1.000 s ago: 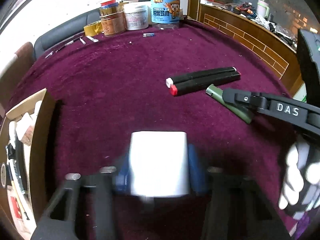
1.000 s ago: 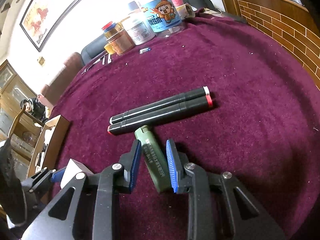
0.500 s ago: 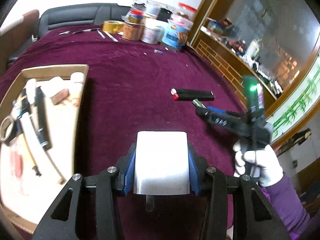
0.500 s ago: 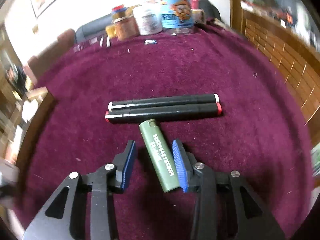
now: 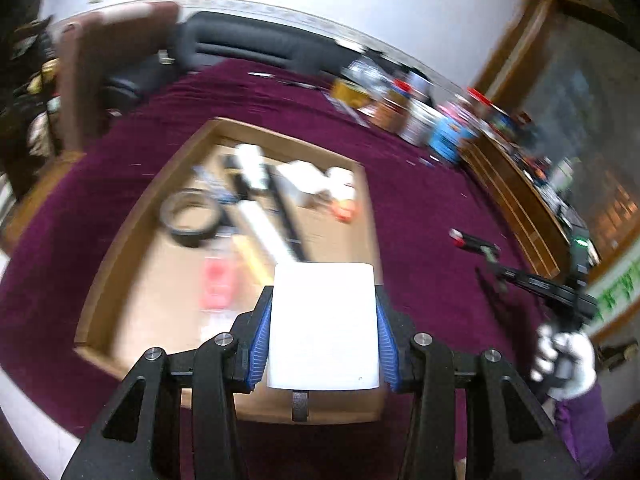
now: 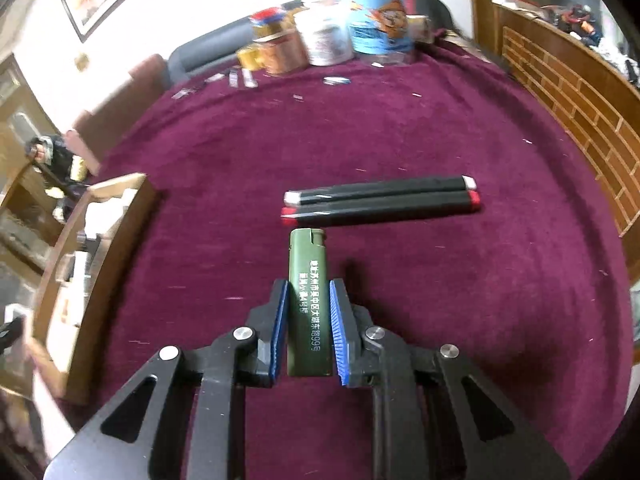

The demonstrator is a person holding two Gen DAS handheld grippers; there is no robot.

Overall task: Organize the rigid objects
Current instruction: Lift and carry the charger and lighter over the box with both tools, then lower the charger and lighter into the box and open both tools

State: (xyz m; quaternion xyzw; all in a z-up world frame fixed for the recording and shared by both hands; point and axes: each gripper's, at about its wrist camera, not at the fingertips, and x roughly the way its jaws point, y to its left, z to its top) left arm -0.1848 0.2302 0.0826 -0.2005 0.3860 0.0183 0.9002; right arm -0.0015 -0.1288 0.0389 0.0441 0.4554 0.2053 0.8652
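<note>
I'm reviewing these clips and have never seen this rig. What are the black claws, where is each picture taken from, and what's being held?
No robot here: a person holds a two-finger clamp in each hand, each with a fisheye camera looking along its fingers. The left camera shows the left gripper shut on a white box, above a wooden tray of blurred odds and ends. The right camera shows the right gripper closed around a green lighter on the purple tablecloth. Two black markers lie just beyond it, and jars stand at the far edge.
</note>
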